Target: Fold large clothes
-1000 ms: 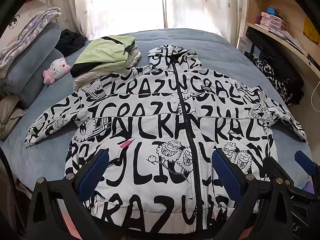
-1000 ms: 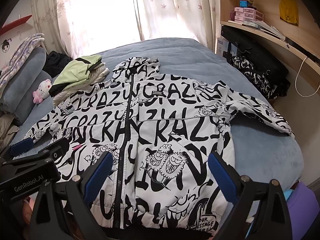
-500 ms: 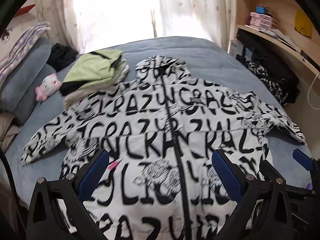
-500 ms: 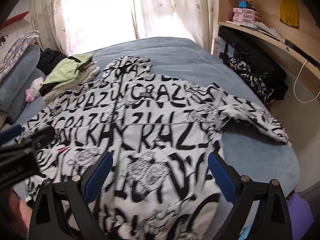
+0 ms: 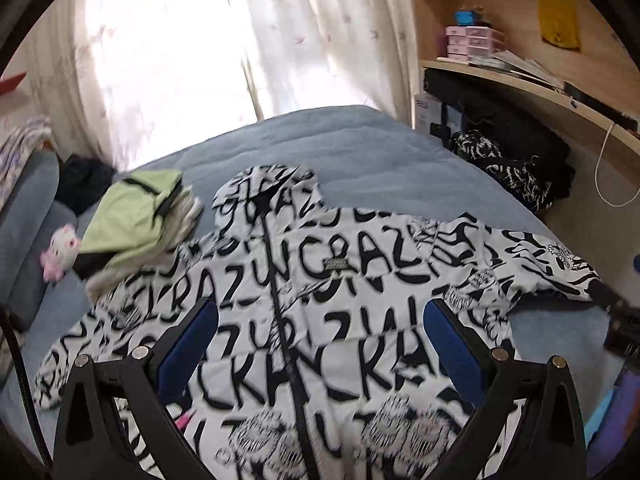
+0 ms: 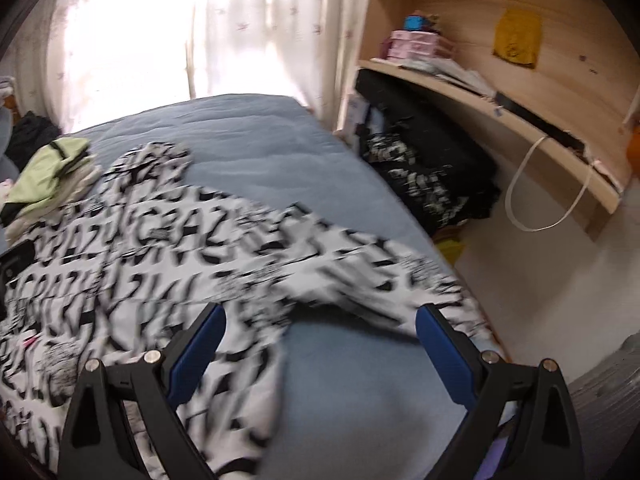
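Black-and-white jacket (image 5: 320, 300) flat on bed (image 5: 380, 160), claws spread empty.

Left gripper (image 5: 320, 344) spread wide, blue pads empty, poised above the jacket's (image 5: 340, 280) zipped chest. Right gripper (image 6: 320, 346) likewise gaping, empty, over the jacket's sleeve side.

- Blue bedspread (image 5: 360, 160): ahead of both claws.
- Green folded clothes (image 5: 136, 216): far left.
- Pink plush toy (image 5: 60, 252): leftmost.
- Wooden shelf (image 6: 480, 96): upper right.
- Curtains (image 5: 280, 32): beyond.
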`<state>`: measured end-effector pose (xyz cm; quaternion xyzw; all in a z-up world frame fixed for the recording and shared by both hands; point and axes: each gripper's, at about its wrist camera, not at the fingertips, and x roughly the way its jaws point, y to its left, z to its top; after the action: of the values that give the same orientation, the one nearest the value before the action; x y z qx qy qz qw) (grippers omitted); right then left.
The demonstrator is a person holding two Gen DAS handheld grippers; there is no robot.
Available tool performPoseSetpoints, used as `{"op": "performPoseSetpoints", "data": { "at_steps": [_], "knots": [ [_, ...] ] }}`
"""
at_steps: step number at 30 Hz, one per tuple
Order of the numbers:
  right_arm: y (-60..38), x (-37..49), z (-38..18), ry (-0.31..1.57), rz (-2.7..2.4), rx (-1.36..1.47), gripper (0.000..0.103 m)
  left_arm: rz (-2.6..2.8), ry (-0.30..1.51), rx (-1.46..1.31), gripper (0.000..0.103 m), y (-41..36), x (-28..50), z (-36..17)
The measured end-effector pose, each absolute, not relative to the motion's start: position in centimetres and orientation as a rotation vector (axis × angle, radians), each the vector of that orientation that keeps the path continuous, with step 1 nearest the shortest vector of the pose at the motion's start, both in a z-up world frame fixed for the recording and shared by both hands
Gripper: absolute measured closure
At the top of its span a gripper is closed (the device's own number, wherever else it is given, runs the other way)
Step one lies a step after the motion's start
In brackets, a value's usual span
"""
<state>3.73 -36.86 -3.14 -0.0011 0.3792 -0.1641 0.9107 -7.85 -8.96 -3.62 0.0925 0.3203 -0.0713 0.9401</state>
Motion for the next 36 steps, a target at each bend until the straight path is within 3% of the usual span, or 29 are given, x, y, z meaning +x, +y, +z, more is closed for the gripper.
{"op": "performPoseSetpoints", "data": {
  "at_steps": [8,13,17,21,25,28,33,36],
  "knots": [
    [-46.6,5.9,-7.3,0.917,-0.412,0.233,0.007,-0.186,0.683,0.196,0.002,-13.1,-5.3,-4.1],
    [-51.9,4.9,-12.5,1.005,-0.393,0.543,0.02,-0.134,0.709,0.174,0.002,-15.4,2.8,-4.1],
    [-55.4,3.6,-15.7,0.998,-0.392,0.753,0.025,-0.117,0.769,0.122,0.002,-18.5,9.9,-7.0],
    [-58.2,2.8,-18.1,0.919,-0.378,0.978,0.026,-0.107,0.806,0.125,0.002,-19.7,12.3,-9.4],
    [-59.3,3.5,-18.9,0.872,-0.415,1.028,0.029,-0.104,0.85,0.13,0.002,-20.4,13.3,-11.4],
    [-59.7,4.4,-19.2,0.875,-0.459,1.018,0.04,-0.096,0.83,0.109,0.002,-20.4,14.0,-12.1],
    [-60.6,5.8,-19.2,0.893,-0.475,1.011,0.09,-0.131,0.832,0.09,0.002,-20.1,14.9,-12.4],
    [-59.7,6.8,-16.4,0.859,-0.487,0.891,0.097,-0.154,0.898,0.061,0.002,-19.5,15.3,-12.6]
  ]
}}
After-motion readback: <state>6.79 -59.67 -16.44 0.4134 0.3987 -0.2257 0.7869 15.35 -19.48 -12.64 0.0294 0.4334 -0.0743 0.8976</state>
